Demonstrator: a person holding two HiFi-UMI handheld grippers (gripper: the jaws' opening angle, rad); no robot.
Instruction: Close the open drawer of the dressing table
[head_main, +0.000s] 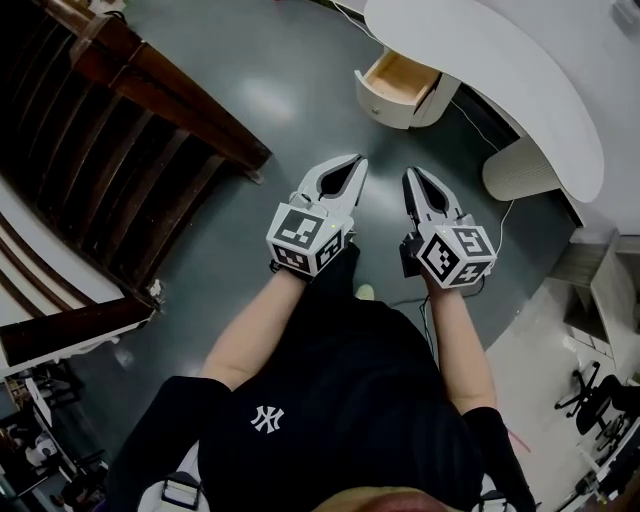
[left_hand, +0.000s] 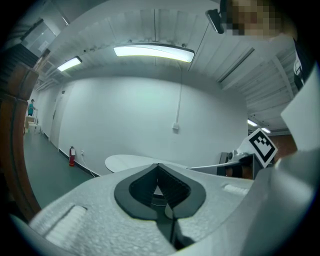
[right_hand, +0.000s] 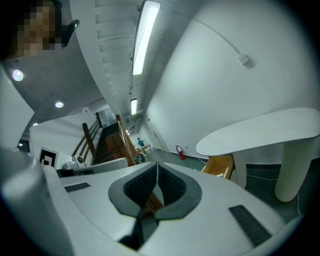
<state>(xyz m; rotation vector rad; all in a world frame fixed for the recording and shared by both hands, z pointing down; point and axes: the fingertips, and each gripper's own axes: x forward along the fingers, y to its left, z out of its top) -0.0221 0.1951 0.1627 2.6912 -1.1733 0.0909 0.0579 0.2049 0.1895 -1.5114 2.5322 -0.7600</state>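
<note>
While the person holds them side by side above the grey floor (head_main: 262, 105), the left gripper (head_main: 350, 172) and the right gripper (head_main: 413, 180) are both clenched, tips touching, with nothing between them. Ahead of them and well apart, the drawer (head_main: 398, 82) stands pulled out from under the white dressing table (head_main: 520, 80), its wooden inside showing. A dark wooden staircase (head_main: 140, 120) runs along the left.

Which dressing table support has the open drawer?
The left support in the head view, its drawer pulled out showing wood inside; the round pedestal has none.
</note>
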